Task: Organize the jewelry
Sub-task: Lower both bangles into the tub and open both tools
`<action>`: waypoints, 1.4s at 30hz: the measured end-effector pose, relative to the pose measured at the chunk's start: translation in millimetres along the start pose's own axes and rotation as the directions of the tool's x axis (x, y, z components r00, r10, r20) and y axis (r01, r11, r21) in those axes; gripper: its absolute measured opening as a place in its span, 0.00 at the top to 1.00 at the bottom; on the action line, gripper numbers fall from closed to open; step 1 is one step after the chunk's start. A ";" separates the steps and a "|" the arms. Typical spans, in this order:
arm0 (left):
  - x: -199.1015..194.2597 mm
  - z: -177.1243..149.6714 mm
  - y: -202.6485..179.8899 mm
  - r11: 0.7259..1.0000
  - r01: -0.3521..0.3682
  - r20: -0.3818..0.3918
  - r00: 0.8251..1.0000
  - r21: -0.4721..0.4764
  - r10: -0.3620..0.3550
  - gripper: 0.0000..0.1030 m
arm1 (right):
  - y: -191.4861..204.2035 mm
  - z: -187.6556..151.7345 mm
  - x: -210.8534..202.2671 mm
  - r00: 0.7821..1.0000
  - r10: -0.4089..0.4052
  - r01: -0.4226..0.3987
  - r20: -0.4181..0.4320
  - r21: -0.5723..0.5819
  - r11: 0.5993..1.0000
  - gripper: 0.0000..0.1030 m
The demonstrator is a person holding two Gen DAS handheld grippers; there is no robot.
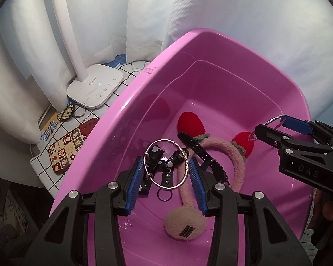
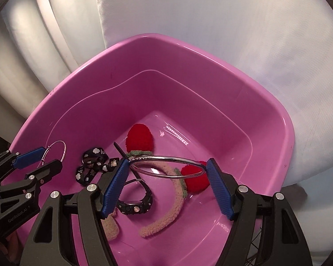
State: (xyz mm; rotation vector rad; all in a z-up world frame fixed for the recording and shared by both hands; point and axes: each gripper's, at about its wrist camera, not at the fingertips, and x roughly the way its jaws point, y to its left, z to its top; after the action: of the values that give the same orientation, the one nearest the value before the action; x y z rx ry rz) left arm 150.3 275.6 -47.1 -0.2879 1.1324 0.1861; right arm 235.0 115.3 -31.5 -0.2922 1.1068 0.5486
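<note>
A pink plastic basin [image 1: 131,102] [image 2: 82,82] holds a fuzzy pink headband with red cherries [image 1: 235,155] [image 2: 175,197], a black watch [image 1: 202,153] [image 2: 135,206], a black cloud-print ribbon [image 1: 155,155] [image 2: 93,164] and a small dark ring [image 1: 164,196]. My left gripper [image 1: 166,166] [image 2: 47,157] is shut on a thin silver bangle [image 1: 166,141] [image 2: 63,149] above the basin. My right gripper [image 2: 167,166] [image 1: 275,127] is shut on a second silver bangle [image 2: 166,158] [image 1: 275,118] above the basin.
A white lamp base [image 1: 95,88] with its stalk stands left of the basin on a checked cloth [image 1: 55,173]. A patterned brown case [image 1: 64,153], a keychain charm [image 1: 66,113] and a key ring lie there. White fabric hangs behind.
</note>
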 end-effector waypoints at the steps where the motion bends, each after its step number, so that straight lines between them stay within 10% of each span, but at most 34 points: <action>1: 1.5 0.4 -2.1 1.000 0.000 -0.013 1.000 0.005 0.000 0.60 | 0.0 3.2 2.4 1.000 -0.005 0.005 -0.012 -0.002 1.000 0.33; 27: 10.0 0.7 -0.8 1.000 0.018 -0.076 0.997 -0.019 -0.019 0.57 | 8.5 22.4 34.8 0.985 -0.050 0.040 -0.165 -0.062 0.997 0.32; 42: -2.7 -3.6 -11.7 1.000 0.024 -0.044 0.999 -0.001 -0.024 0.20 | -2.8 21.9 22.8 0.989 -0.069 0.062 -0.127 -0.062 0.996 0.31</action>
State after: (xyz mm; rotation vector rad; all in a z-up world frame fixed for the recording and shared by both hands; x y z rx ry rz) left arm 149.5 263.3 -44.5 -0.3076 1.1715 0.1594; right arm 260.9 129.8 -42.8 -0.4180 1.2035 0.5095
